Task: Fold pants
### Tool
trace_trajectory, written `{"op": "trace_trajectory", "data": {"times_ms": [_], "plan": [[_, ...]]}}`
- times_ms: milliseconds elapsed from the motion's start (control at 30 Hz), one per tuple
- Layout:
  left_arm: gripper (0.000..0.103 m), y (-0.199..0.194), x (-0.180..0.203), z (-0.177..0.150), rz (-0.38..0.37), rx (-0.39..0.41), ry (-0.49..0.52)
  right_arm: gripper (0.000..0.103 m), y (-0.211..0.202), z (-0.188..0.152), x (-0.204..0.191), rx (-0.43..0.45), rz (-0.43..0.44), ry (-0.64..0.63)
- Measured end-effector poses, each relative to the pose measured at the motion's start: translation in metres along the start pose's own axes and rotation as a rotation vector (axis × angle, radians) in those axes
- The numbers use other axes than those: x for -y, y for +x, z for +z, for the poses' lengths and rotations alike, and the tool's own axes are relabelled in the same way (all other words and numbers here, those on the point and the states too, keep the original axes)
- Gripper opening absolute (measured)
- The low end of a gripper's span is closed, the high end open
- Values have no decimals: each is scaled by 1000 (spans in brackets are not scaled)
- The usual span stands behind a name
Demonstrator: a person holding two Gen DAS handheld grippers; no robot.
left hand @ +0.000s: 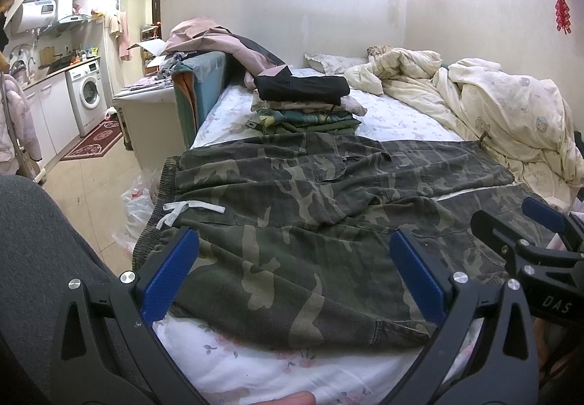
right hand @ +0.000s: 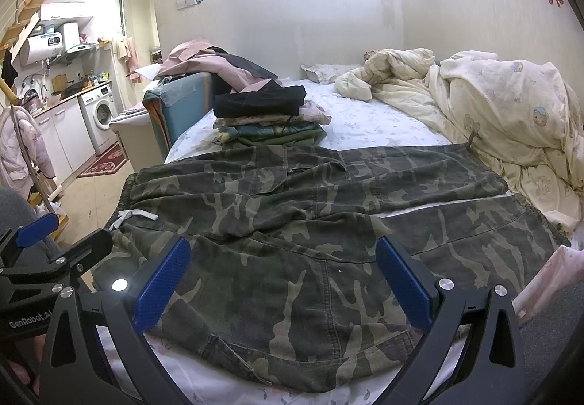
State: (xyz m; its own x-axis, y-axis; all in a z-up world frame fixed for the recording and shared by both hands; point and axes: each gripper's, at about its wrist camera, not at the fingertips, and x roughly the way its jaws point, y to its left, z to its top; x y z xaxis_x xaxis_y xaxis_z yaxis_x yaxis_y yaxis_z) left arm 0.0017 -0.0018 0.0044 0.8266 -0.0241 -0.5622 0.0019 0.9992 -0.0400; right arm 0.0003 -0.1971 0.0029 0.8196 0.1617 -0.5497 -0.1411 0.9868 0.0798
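Note:
Camouflage pants (left hand: 292, 193) (right hand: 292, 200) lie spread flat across the bed. The elastic waistband and white drawstring (left hand: 193, 209) (right hand: 135, 215) are at the left, and the two legs run to the right, side by side. My left gripper (left hand: 294, 240) hovers open over the near leg by the waist, with nothing between its blue pads. My right gripper (right hand: 283, 248) is also open and empty, over the near leg further right. Each gripper shows at the edge of the other's view: right gripper (left hand: 511, 218), left gripper (right hand: 65, 233).
A stack of folded clothes (left hand: 303, 102) (right hand: 262, 116) sits on the floral sheet (left hand: 255, 361) just behind the pants. A crumpled cream duvet (left hand: 503, 105) fills the right side. The bed's left edge drops to the floor, where plastic bags (left hand: 138, 204) lie. A grey-clad leg (left hand: 36, 240) is at near left.

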Motion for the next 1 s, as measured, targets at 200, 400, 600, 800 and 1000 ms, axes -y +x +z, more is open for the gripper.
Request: {"op": "trace_trajectory", "data": {"times_ms": [200,400,600,800,1000], "plan": [[103,0,0,0,0,-1,2,103,0,0,0,0,0,0],[103,1,-5,4,6,-15,-13,103,-1,3,3,3,0,7],[103,2,-4,2,10,-20,-8,103,1,3,3,2,3,9],[103,10,-9,5,10,-41,-13,103,-4,8,6,-8,-10,25],[103,52,-48,15,91,-218,-193,103,1,35,15,-24,-12,-43]]}}
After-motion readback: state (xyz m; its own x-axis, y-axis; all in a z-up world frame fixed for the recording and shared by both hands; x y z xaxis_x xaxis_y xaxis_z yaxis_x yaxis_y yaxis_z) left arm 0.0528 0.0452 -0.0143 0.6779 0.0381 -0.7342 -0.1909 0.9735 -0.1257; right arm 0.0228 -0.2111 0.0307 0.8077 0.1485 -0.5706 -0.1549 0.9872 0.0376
